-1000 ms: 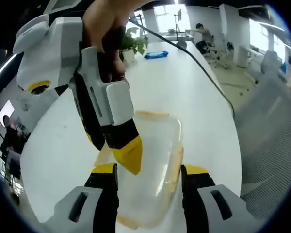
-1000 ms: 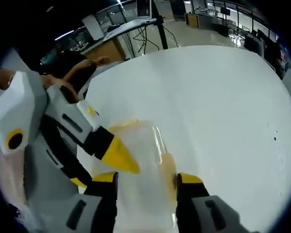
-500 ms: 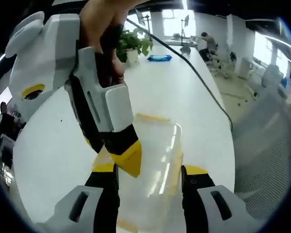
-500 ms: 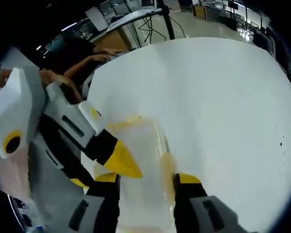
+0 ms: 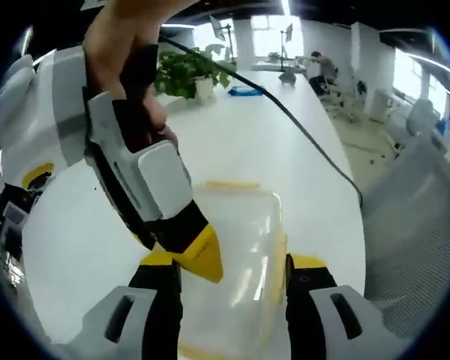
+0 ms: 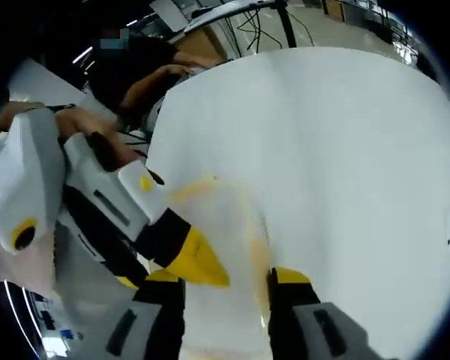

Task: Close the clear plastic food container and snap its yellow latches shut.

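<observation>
Both grippers, left gripper [image 5: 229,274] and right gripper [image 6: 217,289], are straddling the clear plastic food container [image 5: 236,247] with spread jaws; uneven pressing could be tipping it, leaving yellow latches [image 5: 231,184] unsnapped.

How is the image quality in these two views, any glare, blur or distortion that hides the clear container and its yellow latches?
Left gripper view: fisheye bending at the edges; the container is fairly sharp, with white glare streaks on its lid, and the far yellow latch is readable. Right gripper view: softer, with motion blur; the container nearly melts into the white table, latches only faint yellow smears.
</observation>
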Demonstrator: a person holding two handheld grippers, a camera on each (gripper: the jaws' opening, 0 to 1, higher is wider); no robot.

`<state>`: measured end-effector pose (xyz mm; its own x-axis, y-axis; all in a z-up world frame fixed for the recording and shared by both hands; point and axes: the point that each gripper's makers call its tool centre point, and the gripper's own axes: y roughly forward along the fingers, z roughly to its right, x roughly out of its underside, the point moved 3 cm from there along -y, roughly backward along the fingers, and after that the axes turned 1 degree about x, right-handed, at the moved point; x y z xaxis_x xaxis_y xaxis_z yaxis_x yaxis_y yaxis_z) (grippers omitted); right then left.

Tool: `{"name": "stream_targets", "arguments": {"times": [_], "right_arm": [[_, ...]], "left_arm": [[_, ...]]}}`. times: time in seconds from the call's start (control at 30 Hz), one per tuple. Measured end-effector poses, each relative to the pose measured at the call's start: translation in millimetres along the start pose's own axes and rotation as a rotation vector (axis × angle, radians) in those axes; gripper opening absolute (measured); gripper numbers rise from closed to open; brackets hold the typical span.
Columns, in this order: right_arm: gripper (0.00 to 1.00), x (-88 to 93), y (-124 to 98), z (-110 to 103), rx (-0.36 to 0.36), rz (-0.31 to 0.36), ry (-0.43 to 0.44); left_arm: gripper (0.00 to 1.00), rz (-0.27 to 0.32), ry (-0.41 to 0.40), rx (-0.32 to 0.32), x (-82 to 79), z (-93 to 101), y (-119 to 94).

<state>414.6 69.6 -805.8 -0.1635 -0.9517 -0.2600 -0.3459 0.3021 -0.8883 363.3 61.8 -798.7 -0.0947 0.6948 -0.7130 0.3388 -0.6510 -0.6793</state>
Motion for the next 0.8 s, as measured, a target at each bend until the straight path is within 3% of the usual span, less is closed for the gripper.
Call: {"name": "stream_targets", "arguments": {"times": [0.07, 0.1, 0.13, 0.17, 0.67, 0.8], "right_arm": [[0.45, 1.4, 0, -3, 0.011, 0.028, -0.008], [0.45, 1.1, 0, -4, 0.018, 0.037, -0.012], [0.46, -3.4, 0, -3, 0.027, 0.066, -0.027], [0.46, 0.0, -2, -5, 0.029, 0.045, -0.017], [0.47, 1.7, -1, -6, 0.065, 0.084, 0.007], [0.48, 3.2, -1, -6, 0.088, 0.133, 0.024]], "left_arm": [[0.52, 0.002, 0.088, -0.051, 2.9, 2.7, 2], [0.51, 0.027, 0.071, -0.096, 4.0, 2.8, 2], [0.5, -0.014, 0.077, -0.194, 10.8, -9.7, -5], [0.49, 0.021, 0.05, -0.117, 9.7, 1.6, 1], [0.49, 0.025, 0.086, -0.071, 7.0, 2.8, -1], [0.5, 0.018, 0.099, -0.057, 6.5, 4.4, -2]]}}
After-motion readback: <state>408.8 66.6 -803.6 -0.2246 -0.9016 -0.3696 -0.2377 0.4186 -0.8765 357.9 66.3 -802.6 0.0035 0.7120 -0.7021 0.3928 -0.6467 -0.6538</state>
